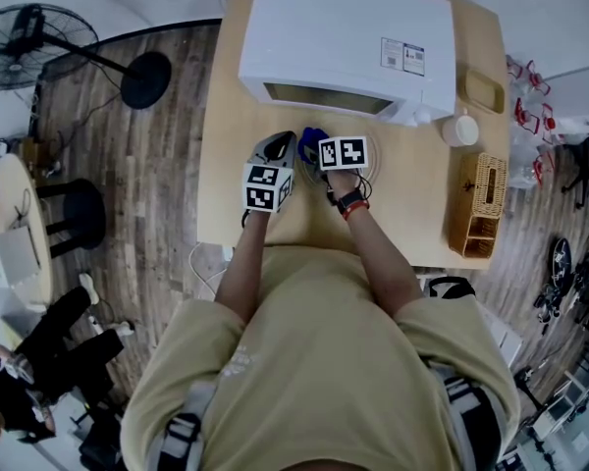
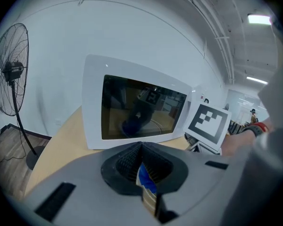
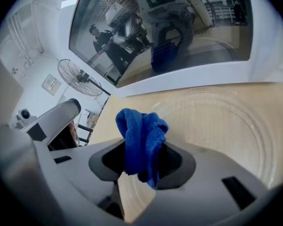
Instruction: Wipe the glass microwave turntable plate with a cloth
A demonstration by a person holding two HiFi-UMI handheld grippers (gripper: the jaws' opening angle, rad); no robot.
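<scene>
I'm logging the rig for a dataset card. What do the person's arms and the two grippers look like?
The left gripper and right gripper have light grey shells with black ribbed fingers. Each carries a white cube of black square markers. The person wears a tan short-sleeved shirt, and a black watch and red band on the right wrist.

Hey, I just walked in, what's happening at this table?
A person stands at a wooden table facing a closed white microwave, a gripper in each hand. The right gripper is clamped on a bunched blue cloth, held over the glass turntable plate lying on the table. The left gripper is alongside, jaws together; whether it pinches the plate's rim is unclear.
</scene>
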